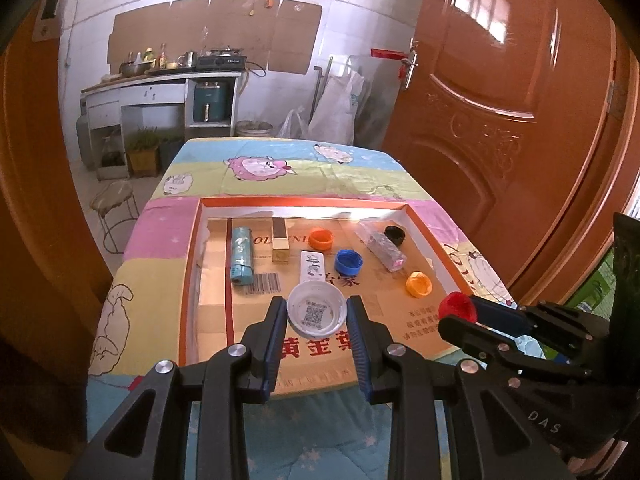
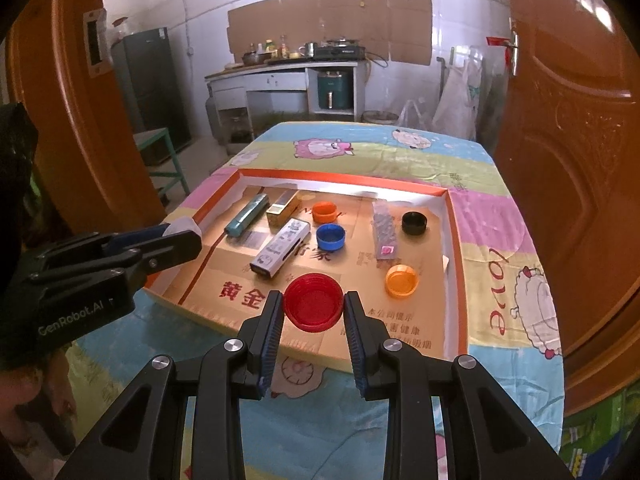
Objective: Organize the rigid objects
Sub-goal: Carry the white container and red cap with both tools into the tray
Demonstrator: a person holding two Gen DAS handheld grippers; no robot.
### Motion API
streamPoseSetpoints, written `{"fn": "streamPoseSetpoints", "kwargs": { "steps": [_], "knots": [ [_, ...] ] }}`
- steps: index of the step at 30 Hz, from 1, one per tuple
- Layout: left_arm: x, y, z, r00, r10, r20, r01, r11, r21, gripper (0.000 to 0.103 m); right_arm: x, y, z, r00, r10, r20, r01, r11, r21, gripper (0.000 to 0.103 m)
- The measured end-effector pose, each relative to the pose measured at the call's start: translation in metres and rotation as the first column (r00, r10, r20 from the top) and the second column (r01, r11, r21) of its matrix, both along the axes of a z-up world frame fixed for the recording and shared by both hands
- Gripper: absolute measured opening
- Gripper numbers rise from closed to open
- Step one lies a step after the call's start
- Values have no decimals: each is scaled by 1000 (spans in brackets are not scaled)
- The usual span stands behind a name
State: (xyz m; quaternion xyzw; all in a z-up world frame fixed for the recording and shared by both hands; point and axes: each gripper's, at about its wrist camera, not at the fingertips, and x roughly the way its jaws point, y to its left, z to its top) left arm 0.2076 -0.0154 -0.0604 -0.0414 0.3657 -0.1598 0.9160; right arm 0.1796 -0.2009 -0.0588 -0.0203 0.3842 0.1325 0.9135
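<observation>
Item: two bottle caps in transit over the cardboard tray [image 1: 192, 280]. We grip the white cap [image 1: 316, 311] in the left gripper [image 1: 317, 312], pads pressed on its rim, open side facing the camera, a QR code printed inside. We grip the red cap [image 2: 314, 303] in the right gripper [image 2: 314, 304], likewise pinched across its ribbed rim. Both hang above the tray's near edge. In our judgement, placing goes best if we lower each flat beside the loose caps, namely blue cap [image 1: 348, 261], two orange, one black, clear of the lighters [image 1: 241, 255], and only release on contact.
</observation>
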Motion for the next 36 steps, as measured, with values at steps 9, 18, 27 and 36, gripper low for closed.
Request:
{"fn": "streamPoseSetpoints", "kwargs": {
  "steps": [9, 18, 27, 36],
  "knots": [
    [23, 1, -8, 1000, 15, -25, -15, 1000, 3, 31, 23, -7, -7, 1000, -10, -10, 10, 1000, 5, 31],
    [44, 1, -18, 999, 26, -48, -25, 1000, 8, 31, 44, -11, -18, 999, -17, -30, 17, 1000, 13, 31],
    [64, -1, -29, 997, 29, -73, -28, 1000, 12, 31, 66, -14, -29, 999, -15, -52, 16, 1000, 14, 31],
    [82, -3, -40, 995, 29, -99, -27, 999, 28, 31, 86, -12, -43, 997, -9, -79, 10, 1000, 13, 31]
  ]
}}
